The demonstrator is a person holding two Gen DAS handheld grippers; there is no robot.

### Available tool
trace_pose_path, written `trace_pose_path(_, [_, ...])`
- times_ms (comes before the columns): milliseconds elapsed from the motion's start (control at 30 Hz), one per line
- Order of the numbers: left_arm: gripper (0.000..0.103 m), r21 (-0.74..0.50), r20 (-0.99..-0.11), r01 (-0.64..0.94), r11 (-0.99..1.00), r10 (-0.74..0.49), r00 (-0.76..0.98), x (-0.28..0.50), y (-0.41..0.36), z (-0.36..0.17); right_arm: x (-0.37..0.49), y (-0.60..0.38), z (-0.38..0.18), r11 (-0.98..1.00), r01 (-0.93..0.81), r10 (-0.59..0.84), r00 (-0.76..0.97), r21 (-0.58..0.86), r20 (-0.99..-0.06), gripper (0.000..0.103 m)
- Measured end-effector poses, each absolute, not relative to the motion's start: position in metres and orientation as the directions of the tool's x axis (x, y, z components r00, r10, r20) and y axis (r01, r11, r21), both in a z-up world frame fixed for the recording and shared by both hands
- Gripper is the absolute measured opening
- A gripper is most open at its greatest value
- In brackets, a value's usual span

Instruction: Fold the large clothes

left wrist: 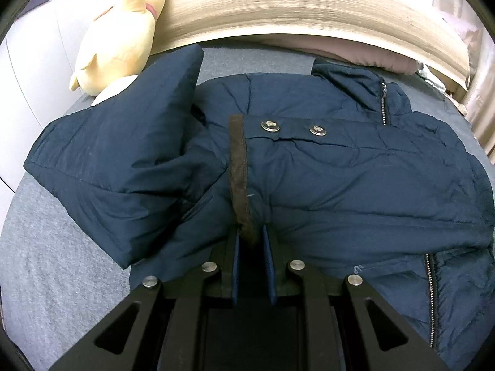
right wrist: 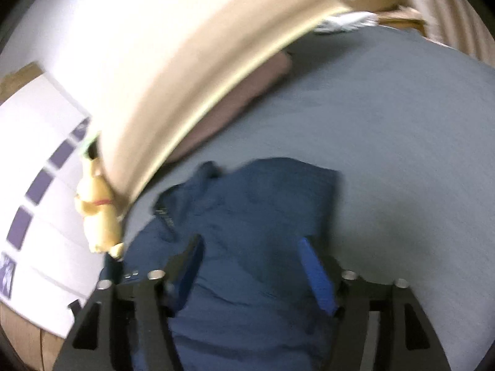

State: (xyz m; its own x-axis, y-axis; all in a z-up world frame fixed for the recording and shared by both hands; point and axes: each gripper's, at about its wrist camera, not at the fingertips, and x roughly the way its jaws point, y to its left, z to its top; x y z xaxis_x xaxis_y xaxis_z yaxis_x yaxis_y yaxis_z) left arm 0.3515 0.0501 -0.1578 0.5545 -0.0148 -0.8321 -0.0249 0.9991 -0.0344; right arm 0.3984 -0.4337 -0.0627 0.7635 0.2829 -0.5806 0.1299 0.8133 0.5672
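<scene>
While the navy padded jacket (left wrist: 309, 170) lies spread across the grey bed (left wrist: 55, 262), with its collar toward the headboard (left wrist: 294, 6) and its hem toward the person, the left tongs (left wrist: 251, 235) are pinched together on the jacket's brown-trimmed cuff edge (left wrist: 238, 167), right where that dark strip runs down into the blue pads. One sleeve (left wrist: 123, 154) is bent back on the left side of the body, close to the yellow plush toy (left wrist: 120, 34).

The right tongs (right wrist: 250, 266) stand wide apart above the jacket (right wrist: 247, 216) with nothing between the pads; that view is smeared, so I can only say they seem to hang clear of the cloth rather than rest on it. From them the jacket lies straight ahead and below, its long axis running away toward the headboard (right wrist: 185, 61), and bare bed (right wrist: 402, 154) opens to the right.

I judge the next fold turns on that axis: the left hand already has its hold near the middle, so the right hand is the free one to take the jacket's right-hand side.
</scene>
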Motion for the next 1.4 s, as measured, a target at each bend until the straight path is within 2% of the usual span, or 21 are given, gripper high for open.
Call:
trace_pose_path(33, [0.017,-0.037,-0.832,-0.025,0.999,-0.017,0.554,0.352,0.050,-0.158,0.406,-0.430,-0.068,0.820,0.121,0.288,0.758,0.559,-0.586,0.081])
trace_pose_path(133, [0.017,-0.053,-0.838,-0.027,0.998,-0.030,0.546,0.353,0.053,-0.158,0.437,-0.444,-0.117,0.814,0.244,0.268,0.647,0.528,-0.713,0.082])
trace_pose_path(200, [0.018,-0.063,-0.843,-0.025,0.998,-0.040,0.536,0.355,0.054,-0.157,0.444,-0.436,-0.125,0.805,0.255,0.268,0.649,0.536,-0.712,0.082])
trace_pose_path(333, [0.024,-0.094,-0.847,-0.027,0.995,-0.066,0.527,0.355,0.061,-0.153,0.424,-0.416,-0.090,0.851,0.211,0.218,0.692,0.481,-0.689,0.082])
trace_pose_path(433, [0.041,-0.152,-0.842,-0.043,0.987,-0.106,0.529,0.345,0.067,-0.146,0.404,-0.390,-0.070,0.868,0.116,0.253,0.732,0.482,-0.632,0.085])
trace_pose_path(467, [0.048,-0.165,-0.836,-0.033,0.986,-0.122,0.534,0.341,0.068,-0.142,0.400,-0.385,-0.073,0.877,0.120,0.242,0.726,0.465,-0.644,0.089])
trace_pose_path(600, [0.056,-0.196,-0.808,0.016,0.980,-0.171,0.564,0.319,0.076,-0.121,0.421,-0.389,-0.119,0.891,0.214,0.211,0.587,0.401,-0.782,0.091])
trace_pose_path(733, [0.069,-0.275,-0.750,0.031,0.961,-0.234,0.619,0.304,0.124,-0.095,0.402,-0.383,-0.084,0.887,0.183,0.192,0.689,0.424,-0.699,0.091])
trace_pose_path(867, [0.073,-0.332,-0.717,-0.115,0.936,-0.171,0.676,0.304,0.209,-0.088,0.363,-0.355,-0.056,0.933,0.056,0.195,0.751,0.355,-0.630,0.092])
trace_pose_path(967, [0.073,-0.422,-0.724,-0.287,0.860,-0.129,0.677,0.318,0.289,-0.104,0.336,-0.345,-0.060,0.955,0.027,0.172,0.758,0.294,-0.629,0.092])
trace_pose_path(1067, [0.073,-0.513,-0.722,-0.402,0.759,-0.128,0.680,0.337,0.350,-0.121,0.317,-0.354,-0.075,0.952,0.064,0.151,0.753,0.300,-0.641,0.092])
trace_pose_path(1167, [0.073,-0.593,-0.702,-0.442,0.673,-0.162,0.694,0.360,0.385,-0.135,0.286,-0.373,-0.075,0.938,0.120,0.121,0.766,0.325,-0.632,0.092])
trace_pose_path(1400, [0.073,-0.671,-0.681,-0.496,0.550,-0.195,0.705,0.394,0.409,-0.168,0.259,-0.399,-0.071,0.911,0.212,0.059,0.783,0.354,-0.620,0.092])
